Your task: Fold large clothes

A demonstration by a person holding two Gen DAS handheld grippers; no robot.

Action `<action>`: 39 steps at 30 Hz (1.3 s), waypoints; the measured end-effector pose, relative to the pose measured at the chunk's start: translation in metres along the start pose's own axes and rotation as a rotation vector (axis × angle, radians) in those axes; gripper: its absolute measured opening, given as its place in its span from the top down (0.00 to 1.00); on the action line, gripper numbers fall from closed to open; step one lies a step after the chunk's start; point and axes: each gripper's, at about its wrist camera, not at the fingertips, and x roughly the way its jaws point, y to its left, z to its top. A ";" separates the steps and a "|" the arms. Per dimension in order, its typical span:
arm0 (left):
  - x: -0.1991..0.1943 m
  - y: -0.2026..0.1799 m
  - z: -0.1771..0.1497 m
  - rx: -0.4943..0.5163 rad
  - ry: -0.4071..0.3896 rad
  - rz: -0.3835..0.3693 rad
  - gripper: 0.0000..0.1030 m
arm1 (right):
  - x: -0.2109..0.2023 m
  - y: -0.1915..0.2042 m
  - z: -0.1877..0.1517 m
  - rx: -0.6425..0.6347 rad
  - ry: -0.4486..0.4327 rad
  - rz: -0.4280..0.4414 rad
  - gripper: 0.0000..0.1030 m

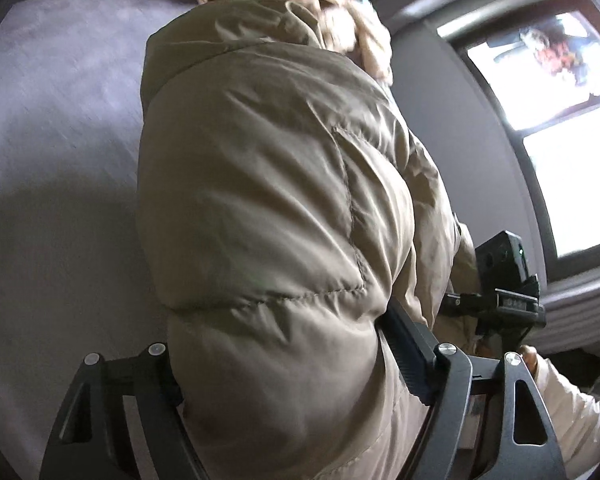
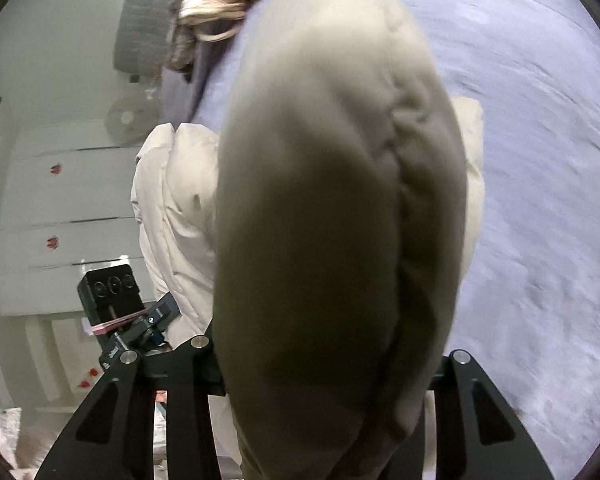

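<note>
The grey-lilac bed cover (image 1: 52, 168) is the largest surface and serves as my reference. Over it hangs the beige padded coat (image 1: 268, 200), bulging and quilted, filling the middle of both views; its fur-trimmed hood (image 1: 332, 4) lies at the end farthest from me, against the cover's far edge.

My left gripper (image 1: 300, 364) has its jaws clamped on the near end of the coat: puffed fabric fills the gap between the two fingers and swells outward past them. My right gripper (image 2: 328, 364) is likewise closed on the coat, with a thick roll of fabric pinched between its fingers and rising straight ahead, above the cover.

In the left wrist view, the right gripper's body shows just beside the coat, on the side away from the cover, toward the window (image 1: 540, 92). In the right wrist view, white drawers (image 2: 72, 200) stand beyond the cover's edge.
</note>
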 end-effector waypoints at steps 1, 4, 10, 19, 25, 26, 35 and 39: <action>-0.008 0.006 0.007 -0.001 -0.016 0.009 0.23 | 0.006 0.008 0.005 -0.012 0.003 0.010 0.55; -0.031 0.031 0.035 -0.007 -0.069 0.057 0.23 | 0.032 0.033 0.028 -0.048 0.020 0.055 0.55; -0.050 0.084 0.087 -0.010 -0.149 0.199 0.22 | 0.104 0.068 0.078 -0.082 0.044 0.106 0.55; -0.014 0.153 0.104 -0.099 -0.118 0.357 0.12 | 0.173 0.051 0.119 -0.076 0.032 -0.059 0.35; -0.010 0.134 0.095 -0.059 -0.128 0.422 0.11 | 0.139 0.076 0.104 -0.115 -0.065 -0.265 0.32; -0.008 0.133 0.096 -0.059 -0.130 0.426 0.11 | 0.124 0.084 0.099 -0.141 -0.118 -0.316 0.32; -0.035 0.127 0.094 -0.031 -0.185 0.515 0.11 | 0.118 0.158 0.093 -0.368 -0.261 -0.383 0.67; -0.058 0.122 0.107 -0.005 -0.321 0.529 0.12 | 0.163 0.178 0.100 -0.390 -0.255 -0.388 0.80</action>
